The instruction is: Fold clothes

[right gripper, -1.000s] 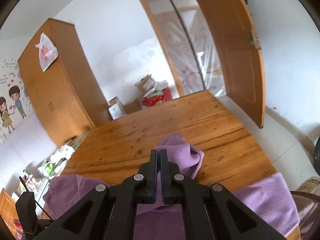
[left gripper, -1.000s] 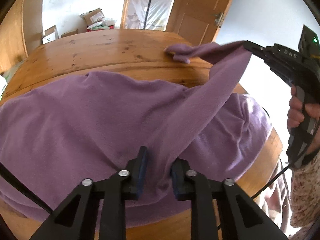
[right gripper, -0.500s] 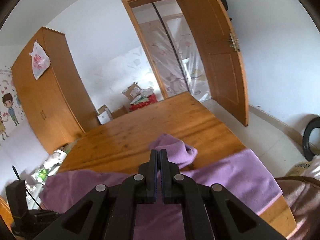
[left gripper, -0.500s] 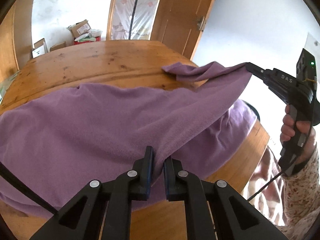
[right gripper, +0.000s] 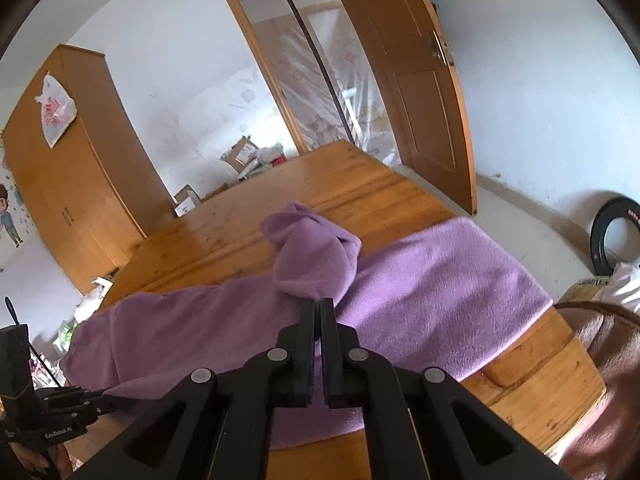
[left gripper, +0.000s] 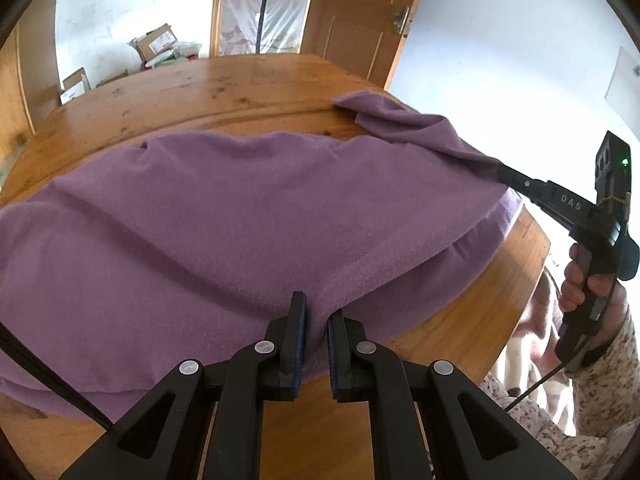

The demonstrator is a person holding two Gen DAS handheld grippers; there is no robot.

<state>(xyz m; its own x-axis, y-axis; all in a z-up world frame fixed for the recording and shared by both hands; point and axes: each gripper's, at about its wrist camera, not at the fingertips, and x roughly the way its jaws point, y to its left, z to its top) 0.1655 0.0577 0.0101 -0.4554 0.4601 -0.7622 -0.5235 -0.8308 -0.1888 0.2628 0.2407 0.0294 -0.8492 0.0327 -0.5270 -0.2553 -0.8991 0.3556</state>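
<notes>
- Left wrist view: a wooden table (left gripper: pixel 224 92) fills most of the frame, its boards worn and spotted, its near edge curving under the lens.
- One purple garment (left gripper: pixel 208 216) lies spread across the near half of that table, with a layer doubled over the top and a loose end reaching toward the far right corner.
- Behind the table stand one open wooden door (left gripper: pixel 360 20) and one doorway hung with clear plastic sheeting (left gripper: pixel 260 4); the walls are white.
- Cardboard boxes (left gripper: pixel 154 44) sit on the floor past the table's far edge; at least three show, and the rest of the pile is too jumbled to count.
- Right wrist view: one tall wooden wardrobe (right gripper: pixel 76 168) stands at the left with one plastic bag (right gripper: pixel 54 110) hanging on its front, and one black tyre (right gripper: pixel 612 240) leans against the right wall.
- Two grippers are in play. The left gripper (left gripper: pixel 316 320) has its jaws nearly together, pinching a ridge of the garment at the near edge.
- The right gripper (right gripper: pixel 319 312) has its jaws pressed tight on a bunched fold of the same cloth, which rises just beyond the fingertips.
- One hand (left gripper: pixel 588 280) shows in the left wrist view, wrapped around the right gripper's handle, with a floral-print sleeve below it.
</notes>
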